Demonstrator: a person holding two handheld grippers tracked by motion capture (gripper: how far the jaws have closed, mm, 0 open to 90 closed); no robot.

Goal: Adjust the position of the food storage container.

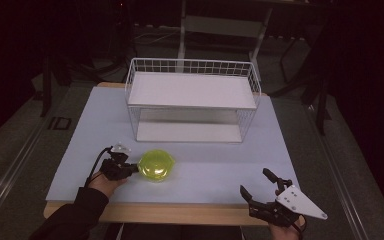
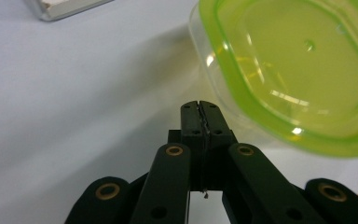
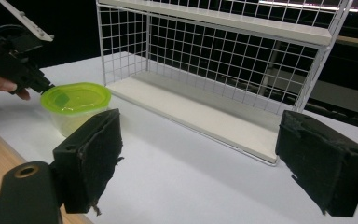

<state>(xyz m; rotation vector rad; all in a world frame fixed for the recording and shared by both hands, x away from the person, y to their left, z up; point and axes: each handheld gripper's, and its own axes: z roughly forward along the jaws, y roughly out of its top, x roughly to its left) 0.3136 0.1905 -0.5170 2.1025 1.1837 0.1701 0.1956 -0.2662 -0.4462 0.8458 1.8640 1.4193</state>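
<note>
Left hand-held gripper, jaws together, beside container.

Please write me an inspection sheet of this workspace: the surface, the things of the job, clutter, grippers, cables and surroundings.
Surface: white table top with a wooden front edge, dry and unmarked.
Job's things: green-lidded container standing upright near the front left, lid on; white wire shelf rack with two boards behind it, both boards bare.
Clutter: nothing seen.
Grippers: left gripper shut, holding nothing, tips close beside the container's rim; whether they touch it is unclear. Right gripper open wide at the front right, apart from everything.
Cables: a black cable loops from the left gripper over the table.
Surroundings: dark room, grey floor, frame legs behind the table.
</note>
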